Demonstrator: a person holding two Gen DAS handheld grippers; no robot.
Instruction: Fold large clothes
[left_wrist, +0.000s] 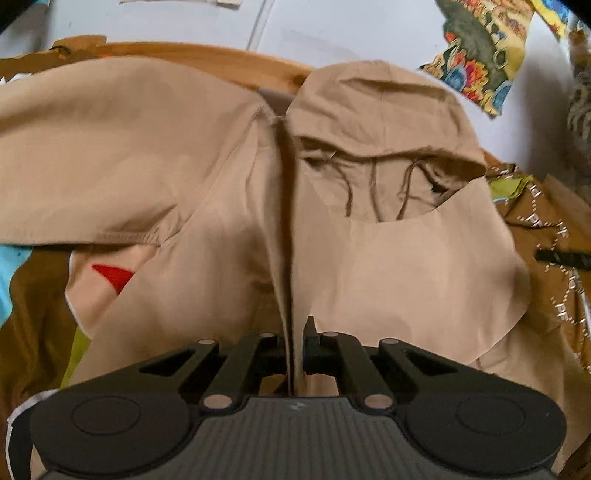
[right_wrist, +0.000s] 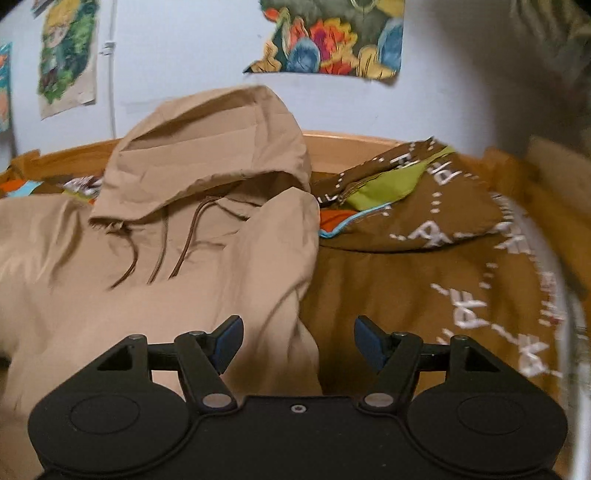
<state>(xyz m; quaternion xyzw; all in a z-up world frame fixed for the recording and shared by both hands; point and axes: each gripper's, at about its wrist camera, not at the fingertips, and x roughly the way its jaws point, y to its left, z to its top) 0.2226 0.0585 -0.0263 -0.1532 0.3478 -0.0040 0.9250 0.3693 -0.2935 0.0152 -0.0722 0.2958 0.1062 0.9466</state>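
A raised fold of the tan hoodie (left_wrist: 221, 177) is pinched by the left hand-held gripper (left_wrist: 295, 343); the right hand-held gripper (right_wrist: 298, 332) is held released near the hoodie's right edge, above the brown bedding (right_wrist: 406, 288).

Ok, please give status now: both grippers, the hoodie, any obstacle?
Left gripper shut on tan hoodie fold. Right gripper open, empty, at hoodie's edge. Brown patterned bedding beneath; nothing in the way.

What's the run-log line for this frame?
left hand-held gripper: shut on tan hoodie fold | right hand-held gripper: open, empty, at hoodie edge | brown printed bedcover: underneath
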